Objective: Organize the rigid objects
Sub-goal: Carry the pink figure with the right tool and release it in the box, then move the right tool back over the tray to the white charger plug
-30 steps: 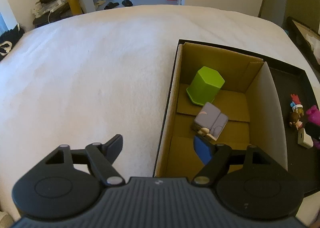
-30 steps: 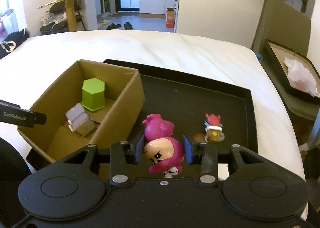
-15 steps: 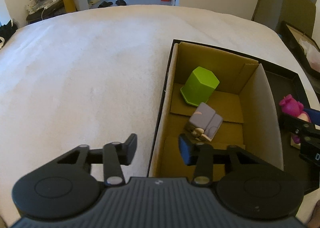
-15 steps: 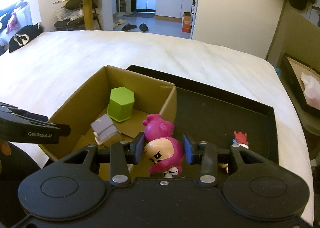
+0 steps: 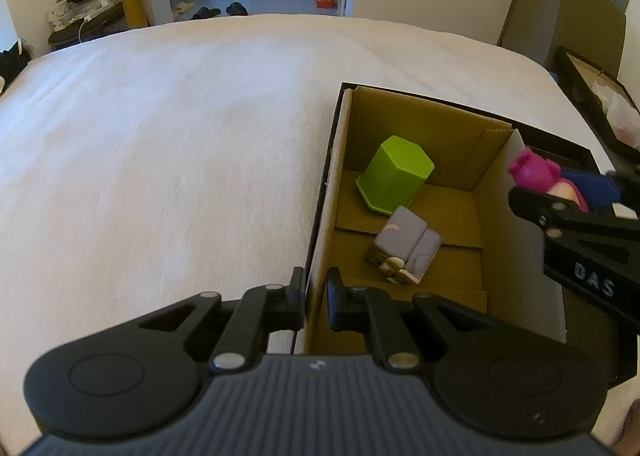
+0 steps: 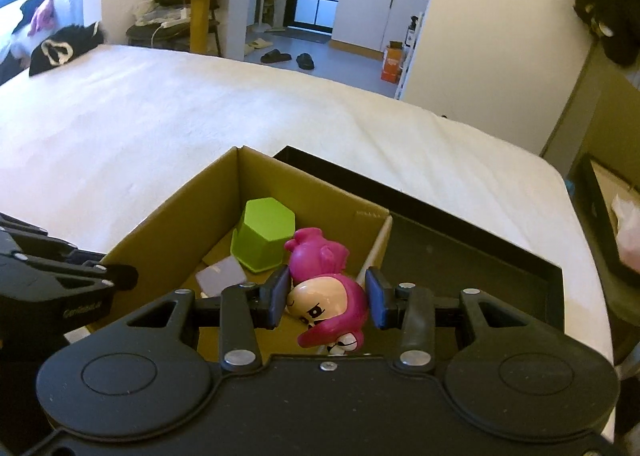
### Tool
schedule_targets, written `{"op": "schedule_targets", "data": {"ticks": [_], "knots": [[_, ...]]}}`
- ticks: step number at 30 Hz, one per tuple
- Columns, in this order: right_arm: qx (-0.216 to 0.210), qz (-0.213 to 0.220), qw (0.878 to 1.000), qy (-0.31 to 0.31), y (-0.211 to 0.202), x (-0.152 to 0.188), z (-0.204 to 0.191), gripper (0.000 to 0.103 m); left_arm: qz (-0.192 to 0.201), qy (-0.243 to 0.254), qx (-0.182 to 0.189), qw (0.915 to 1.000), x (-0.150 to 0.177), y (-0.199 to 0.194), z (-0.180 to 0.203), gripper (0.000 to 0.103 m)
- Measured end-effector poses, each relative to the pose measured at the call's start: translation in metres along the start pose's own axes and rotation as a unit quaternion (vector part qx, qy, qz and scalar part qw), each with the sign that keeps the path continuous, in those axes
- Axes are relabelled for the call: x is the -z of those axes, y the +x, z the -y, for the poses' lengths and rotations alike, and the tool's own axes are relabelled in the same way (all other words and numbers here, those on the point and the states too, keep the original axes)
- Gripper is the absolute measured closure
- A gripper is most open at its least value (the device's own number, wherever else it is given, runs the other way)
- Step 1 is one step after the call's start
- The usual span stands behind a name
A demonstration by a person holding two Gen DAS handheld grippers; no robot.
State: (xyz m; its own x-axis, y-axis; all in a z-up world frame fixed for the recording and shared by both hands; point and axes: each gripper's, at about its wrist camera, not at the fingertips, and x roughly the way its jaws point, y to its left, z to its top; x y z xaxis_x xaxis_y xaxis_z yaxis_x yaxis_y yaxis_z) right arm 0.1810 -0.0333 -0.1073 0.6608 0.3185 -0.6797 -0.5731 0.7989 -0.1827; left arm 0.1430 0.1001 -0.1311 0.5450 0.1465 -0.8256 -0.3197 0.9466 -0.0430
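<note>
Over the cardboard box (image 6: 168, 224), "DAS"-lettered right gripper (image 6: 326, 294) fingers clamped on pink figurine (image 6: 326, 300); left gripper (image 5: 316, 302) fingers pinching box wall.

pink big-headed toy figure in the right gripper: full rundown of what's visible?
The glossy, hard-looking pink big-headed toy figure has a cream face with black painted eyes, a magenta hood and a rounded pink topknot pointing away from the camera. It lies tilted sideways, clamped at the head between the right gripper's blue pads, hanging over the open brown cardboard box's right wall, touching nothing else visible.

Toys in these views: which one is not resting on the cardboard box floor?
The pink figure, held in the right gripper above the box; the green block and grey toy lie inside.
</note>
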Motion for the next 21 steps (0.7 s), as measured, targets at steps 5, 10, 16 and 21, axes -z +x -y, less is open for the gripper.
{"op": "schedule_targets", "data": {"ticks": [5,10,16,21], "knots": [[0.011,0.007,0.999,-0.030,0.004,-0.007,-0.006,0.038,0.002,0.004,-0.004,1.0000,0.000,-0.001,0.002,0.093],[0.013,0.007,1.000,-0.027,0.000,-0.004,-0.005,0.032,0.003,0.005,-0.005,1.0000,0.001,-0.001,0.002,0.093],[0.014,-0.004,1.000,-0.014,-0.005,0.006,-0.001,0.032,0.001,0.007,-0.009,0.9999,0.000,-0.002,0.003,0.093],[0.012,-0.008,1.000,-0.007,-0.010,0.014,0.005,0.032,0.001,0.010,-0.012,0.9999,-0.001,-0.004,0.005,0.093]]}}
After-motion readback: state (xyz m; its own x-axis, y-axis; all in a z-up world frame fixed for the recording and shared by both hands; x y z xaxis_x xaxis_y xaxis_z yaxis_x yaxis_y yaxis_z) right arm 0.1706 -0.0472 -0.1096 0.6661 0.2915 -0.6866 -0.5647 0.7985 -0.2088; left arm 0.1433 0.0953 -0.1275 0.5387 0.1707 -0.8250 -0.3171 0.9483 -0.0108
